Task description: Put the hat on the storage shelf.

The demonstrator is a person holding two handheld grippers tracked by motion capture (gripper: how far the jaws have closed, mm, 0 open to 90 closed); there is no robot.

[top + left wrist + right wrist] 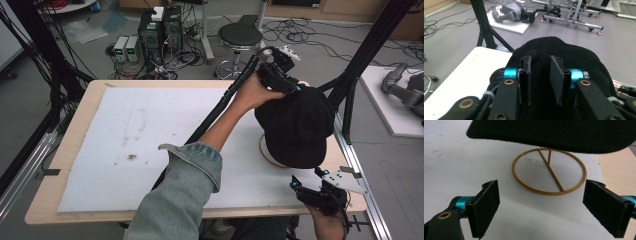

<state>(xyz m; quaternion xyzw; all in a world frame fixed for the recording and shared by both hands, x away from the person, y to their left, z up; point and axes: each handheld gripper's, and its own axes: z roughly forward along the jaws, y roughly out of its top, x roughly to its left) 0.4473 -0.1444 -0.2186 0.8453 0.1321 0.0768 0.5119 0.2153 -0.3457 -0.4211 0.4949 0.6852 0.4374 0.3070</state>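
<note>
The left hand-held gripper (541,80) sits at the far edge of a black cap (296,125), its jaws drawn in around a fold of the dark fabric, so it looks to be pinching the cap at the back of the crown; the gap between the pads is narrow but not fully shut. The cap is held up off the counter (60,165), over the right side of the white mat (130,150).

The right hand-held gripper (549,205) rests low at the near right edge of the counter, jaws spread wide and holding nothing. Straight ahead of it, just beyond the jaws, lies a tan wire ring stand (549,172) with a slanting strut rising from it, flat on the mat. The cap hangs directly above the ring's far half, brim edge toward this gripper.

Judged from this, the move turns on the vertical line: cap above, stand below, and the left gripper is the one carrying it.
</note>
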